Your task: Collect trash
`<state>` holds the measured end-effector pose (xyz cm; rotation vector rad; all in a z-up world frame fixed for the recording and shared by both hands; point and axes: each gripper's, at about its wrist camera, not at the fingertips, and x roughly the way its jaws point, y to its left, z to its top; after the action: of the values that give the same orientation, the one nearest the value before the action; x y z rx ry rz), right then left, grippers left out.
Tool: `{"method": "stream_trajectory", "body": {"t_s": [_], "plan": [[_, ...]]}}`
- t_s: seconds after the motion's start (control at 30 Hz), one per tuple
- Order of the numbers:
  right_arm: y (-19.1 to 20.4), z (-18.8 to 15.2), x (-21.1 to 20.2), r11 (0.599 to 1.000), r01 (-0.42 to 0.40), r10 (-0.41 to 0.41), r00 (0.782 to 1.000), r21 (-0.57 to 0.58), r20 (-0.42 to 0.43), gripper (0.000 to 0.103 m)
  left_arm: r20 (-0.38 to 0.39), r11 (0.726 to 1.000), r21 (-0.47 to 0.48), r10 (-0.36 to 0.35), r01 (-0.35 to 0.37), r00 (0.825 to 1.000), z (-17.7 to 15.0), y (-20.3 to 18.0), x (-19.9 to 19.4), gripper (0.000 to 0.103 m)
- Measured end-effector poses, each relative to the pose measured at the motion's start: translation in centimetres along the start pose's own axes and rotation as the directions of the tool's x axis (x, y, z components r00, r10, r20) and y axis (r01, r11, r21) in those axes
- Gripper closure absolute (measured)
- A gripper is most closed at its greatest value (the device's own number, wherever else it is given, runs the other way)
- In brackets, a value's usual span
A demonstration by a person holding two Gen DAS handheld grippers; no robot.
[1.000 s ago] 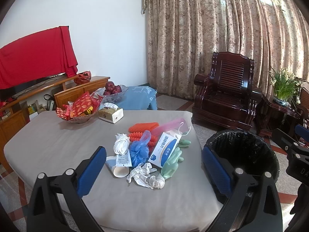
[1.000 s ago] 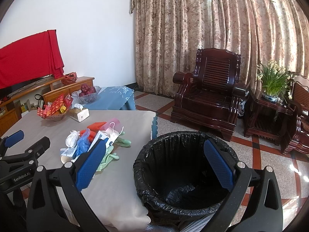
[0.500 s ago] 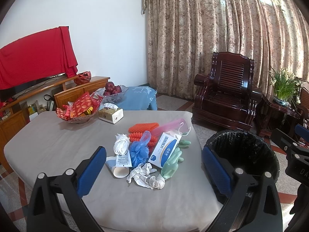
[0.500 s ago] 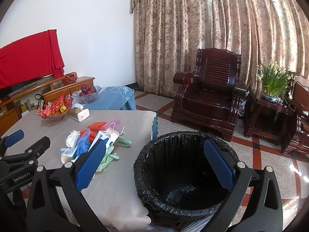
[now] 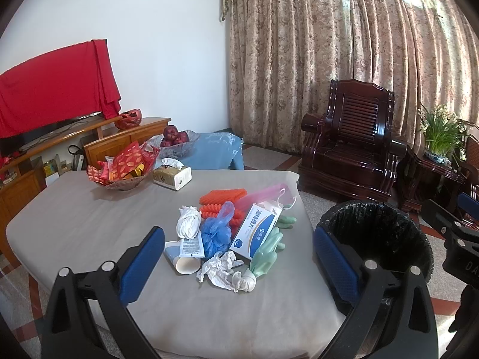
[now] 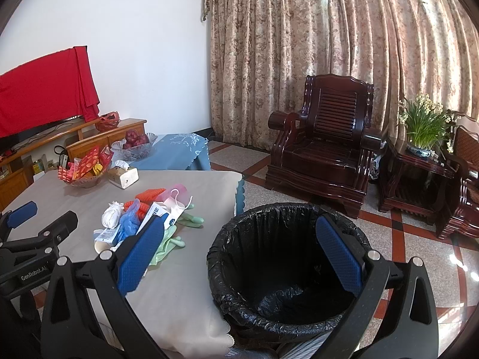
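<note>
Left wrist view: the left gripper stands wide apart, holding nothing — the trash pile lies on the table at 12 o'clock. The right gripper is also wide apart and empty, the trash bin between its fingers.

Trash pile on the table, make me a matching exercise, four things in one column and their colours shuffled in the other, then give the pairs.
Things:
1. plastic bag
2. rubber glove
3. bin liner
4. crumpled tissue

Colours:
A. black
B. white
C. blue
D. pale green

Pairs: 1-C, 2-D, 3-A, 4-B
</note>
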<state>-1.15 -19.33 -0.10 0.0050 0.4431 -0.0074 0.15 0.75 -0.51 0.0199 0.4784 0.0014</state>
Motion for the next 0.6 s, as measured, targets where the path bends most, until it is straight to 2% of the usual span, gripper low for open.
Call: {"method": "stream_trajectory", "body": {"t_s": [0.33, 0.43, 0.6], "plan": [[0.4, 0.1, 0.8, 1.0, 0.001, -0.001, 1.0, 0.0, -0.008, 0.005, -0.003, 1.0, -0.009, 0.002, -0.002, 1.0, -0.1, 1.5, 0.1, 0.006], [0.7, 0.0, 1.6, 1.0, -0.005, 0.005, 1.0, -0.006, -0.015, 0.005, -0.006, 1.0, -0.023, 0.017, -0.018, 1.0, -0.3, 2.7, 1.4, 0.006], [2.3, 0.0, 3.7, 0.999, -0.045, 0.045, 0.999, -0.029, -0.028, 0.005, 0.002, 0.99, -0.066, 0.129, -0.128, 0.992, 0.0, 6.3, 3.3, 0.006]]}}
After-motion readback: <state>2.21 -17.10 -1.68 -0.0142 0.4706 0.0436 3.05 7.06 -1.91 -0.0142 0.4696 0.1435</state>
